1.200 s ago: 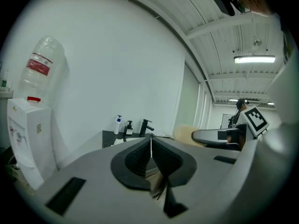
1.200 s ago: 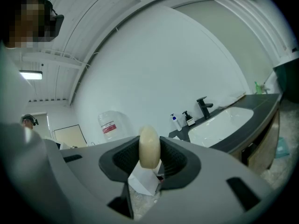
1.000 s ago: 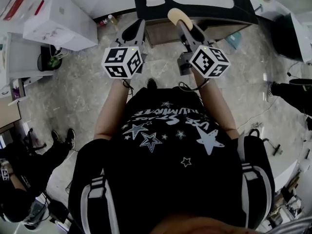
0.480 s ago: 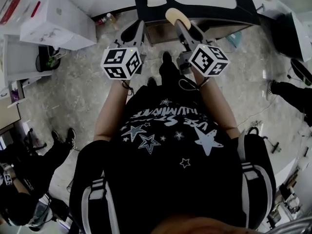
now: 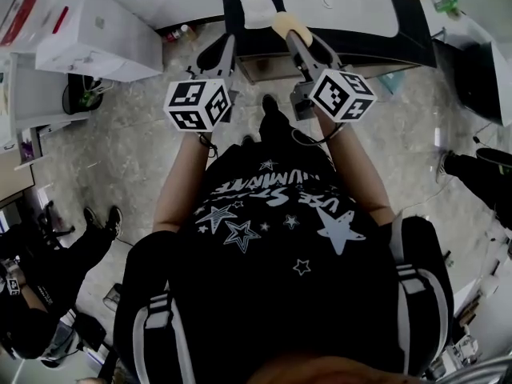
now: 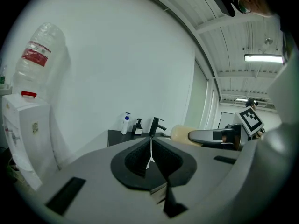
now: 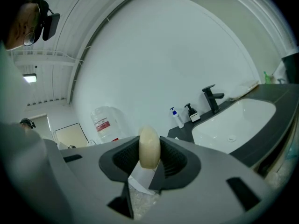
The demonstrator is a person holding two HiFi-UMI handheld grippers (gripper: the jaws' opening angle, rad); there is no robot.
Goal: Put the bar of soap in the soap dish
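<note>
Right tool [image 7: 149,158] grips the bar of soap [image 7: 149,143] edgewise, clear for release into the soap dish [image 5: 254,3], upper centre on the table [image 5: 360,46]. Left tool [image 6: 150,155] is closed on nothing, judged idle.

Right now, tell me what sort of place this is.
Likely a workshop or test room with a washroom corner: a white sink and black faucet on a dark counter, pump bottles, plus a water cooler.

The counter [image 5: 364,48] stands ahead of the person. The sink [image 5: 352,2] is set in it, and the soap dish [image 5: 254,0] lies on it, left of the sink. The bar of soap [image 5: 288,26] sits between the jaws of the right gripper [image 5: 296,38] — just before the dish, right of the left gripper [image 5: 219,50]. The faucet [image 7: 211,97] rises behind the sink, with two pump bottles [image 7: 176,118] to its left — a water dispenser [image 5: 96,34] stands left of the counter.
</note>
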